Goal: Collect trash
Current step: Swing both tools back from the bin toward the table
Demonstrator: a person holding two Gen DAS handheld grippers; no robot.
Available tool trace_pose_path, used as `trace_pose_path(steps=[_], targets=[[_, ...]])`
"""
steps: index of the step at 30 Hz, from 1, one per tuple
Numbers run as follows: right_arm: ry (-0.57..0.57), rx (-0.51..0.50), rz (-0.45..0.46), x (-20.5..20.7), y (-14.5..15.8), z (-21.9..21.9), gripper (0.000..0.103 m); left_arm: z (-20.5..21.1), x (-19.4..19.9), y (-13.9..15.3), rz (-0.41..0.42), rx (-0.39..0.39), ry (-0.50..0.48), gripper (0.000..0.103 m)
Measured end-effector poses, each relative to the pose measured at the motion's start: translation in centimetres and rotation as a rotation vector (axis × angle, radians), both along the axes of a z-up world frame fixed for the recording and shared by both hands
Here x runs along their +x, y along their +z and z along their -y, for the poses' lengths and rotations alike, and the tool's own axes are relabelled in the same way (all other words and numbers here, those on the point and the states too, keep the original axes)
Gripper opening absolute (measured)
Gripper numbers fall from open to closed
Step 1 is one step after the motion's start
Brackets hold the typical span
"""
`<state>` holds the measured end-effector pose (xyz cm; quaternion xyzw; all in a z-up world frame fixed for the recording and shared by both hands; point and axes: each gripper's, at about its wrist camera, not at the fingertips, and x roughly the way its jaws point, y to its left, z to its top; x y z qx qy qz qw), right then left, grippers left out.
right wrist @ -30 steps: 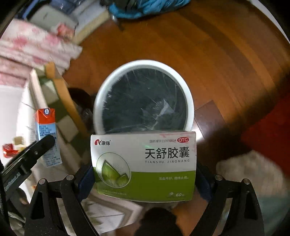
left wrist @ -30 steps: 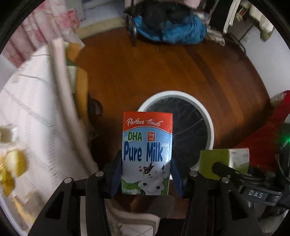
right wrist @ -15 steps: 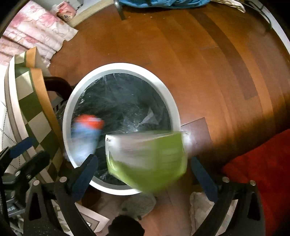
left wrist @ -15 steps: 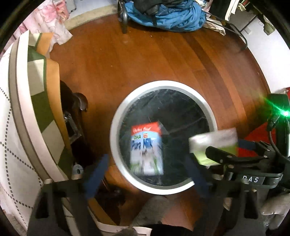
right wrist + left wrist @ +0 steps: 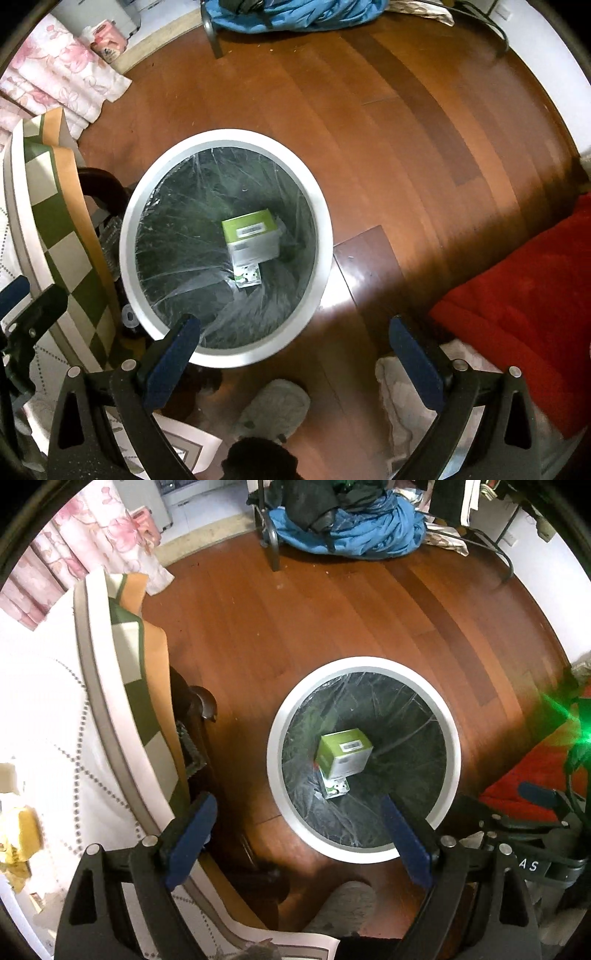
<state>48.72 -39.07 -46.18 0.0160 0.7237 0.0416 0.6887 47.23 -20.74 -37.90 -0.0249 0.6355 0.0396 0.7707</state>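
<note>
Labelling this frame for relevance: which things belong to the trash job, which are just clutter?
Job:
- white round trash bin with black liner
- green-and-white cardboard medicine box in the bin
- small milk carton partly under that box
- left claw and right claw, both open and empty

Clutter:
- blue fabric heap
- red cloth
- pink floral curtain
- grey slipper
</note>
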Motion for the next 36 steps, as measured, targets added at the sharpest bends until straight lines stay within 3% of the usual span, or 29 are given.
trace_pose_path(steps=[14, 25, 27, 31, 36], targets=[[-0.046, -0.026, 0.166, -4.0, 10.7, 0.4, 0.103, -0.1, -3.7, 7.4, 0.116, 0.009, -0.012, 0.091], [-0.098, 0.062, 0.308, -8.3, 20.9, -1.1, 0.103, -3.0, -8.9, 15.2, 0.23, -0.009, 0.054, 0.091], [-0.079, 0.1, 0.33, -9.3, 23.1, -3.0, 0.103, -4.9, -10.2, 16.8, 0.254, -0.013, 0.09, 0.091], [0.018, 0.156, 0.32, -10.9, 24.3, -8.8, 0.103, -10.8, -13.9, 18.8, 0.289, 0.015, 0.202, 0.091], [0.307, 0.192, 0.241, -13.9, 22.7, -21.1, 0.103, -19.8, -20.9, 17.2, 0.253, 0.139, 0.381, 0.091]])
